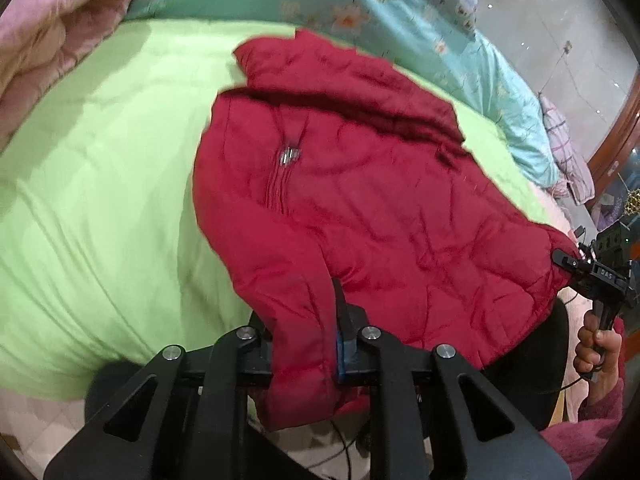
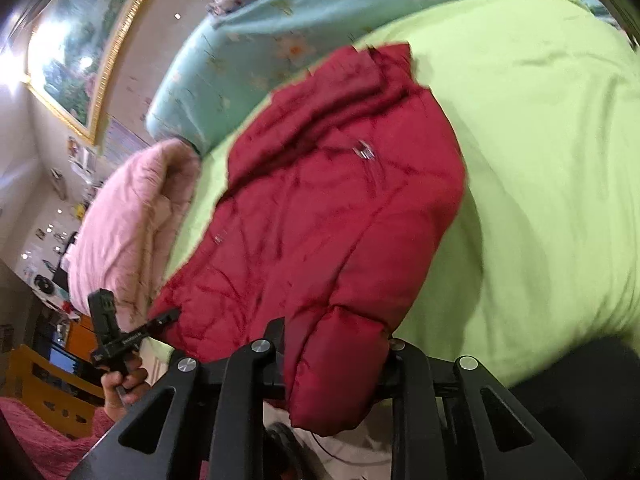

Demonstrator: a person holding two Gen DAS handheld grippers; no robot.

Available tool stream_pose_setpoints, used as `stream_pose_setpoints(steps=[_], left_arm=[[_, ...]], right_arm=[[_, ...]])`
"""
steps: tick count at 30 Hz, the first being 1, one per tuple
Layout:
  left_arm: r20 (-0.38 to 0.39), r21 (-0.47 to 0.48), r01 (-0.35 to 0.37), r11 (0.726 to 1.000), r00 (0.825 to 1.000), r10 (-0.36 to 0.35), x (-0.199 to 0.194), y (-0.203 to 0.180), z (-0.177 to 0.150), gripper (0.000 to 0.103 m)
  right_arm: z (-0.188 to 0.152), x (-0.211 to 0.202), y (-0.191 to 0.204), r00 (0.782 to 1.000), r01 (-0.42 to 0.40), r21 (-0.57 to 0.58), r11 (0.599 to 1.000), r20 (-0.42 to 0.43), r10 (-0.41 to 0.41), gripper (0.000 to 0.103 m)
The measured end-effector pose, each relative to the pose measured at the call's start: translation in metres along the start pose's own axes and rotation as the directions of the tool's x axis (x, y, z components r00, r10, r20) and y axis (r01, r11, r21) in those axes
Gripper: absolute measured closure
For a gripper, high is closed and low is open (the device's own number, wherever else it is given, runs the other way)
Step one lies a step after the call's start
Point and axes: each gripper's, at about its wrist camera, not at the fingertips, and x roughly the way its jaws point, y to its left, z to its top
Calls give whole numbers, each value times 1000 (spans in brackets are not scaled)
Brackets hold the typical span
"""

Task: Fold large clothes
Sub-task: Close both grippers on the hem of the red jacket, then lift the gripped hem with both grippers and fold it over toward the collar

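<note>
**Two grippers clamp the near edge of a red puffer jacket**

Two handheld grippers each pinch a part of the red quilted jacket (image 1: pixel 360 184) that lies spread on a lime-green bedcover (image 1: pixel 100 200). The left gripper (image 1: pixel 304 360) has its jaws closed on a sleeve-like fold of the jacket, and the cloth hangs down between the black fingers (image 1: pixel 348 332). The right gripper (image 2: pixel 336 364) likewise grips a padded roll of the jacket near the bed's front edge. A silver zipper pull (image 1: pixel 290 156) sits on the jacket's chest.

In the left wrist view, the right gripper shows at the far right edge, held in the person's right hand (image 1: pixel 596 348); white letters on its black body read "DAS", possibly part of a longer word. In the right wrist view, the left hand (image 2: pixel 120 388) holds the other tool; the writing there is too blurred to read.

A turquoise floral quilt (image 1: pixel 400 20) lies beyond the jacket, a pink quilt (image 2: pixel 128 224) beside it. A gold-framed painting (image 2: pixel 76 48) hangs on the wall.
</note>
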Motion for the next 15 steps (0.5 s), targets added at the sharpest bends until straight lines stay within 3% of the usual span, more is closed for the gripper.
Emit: stream_pose_setpoints(steps=[8, 15], left_arm=[[137, -31, 24, 999, 990, -20, -7, -5, 46, 88], [205, -34, 27, 999, 979, -19, -3, -6, 89, 88]], right_arm=[[37, -1, 12, 994, -56, -13, 998, 90, 57, 82], [75, 4, 17, 987, -52, -31, 998, 152, 56, 82]])
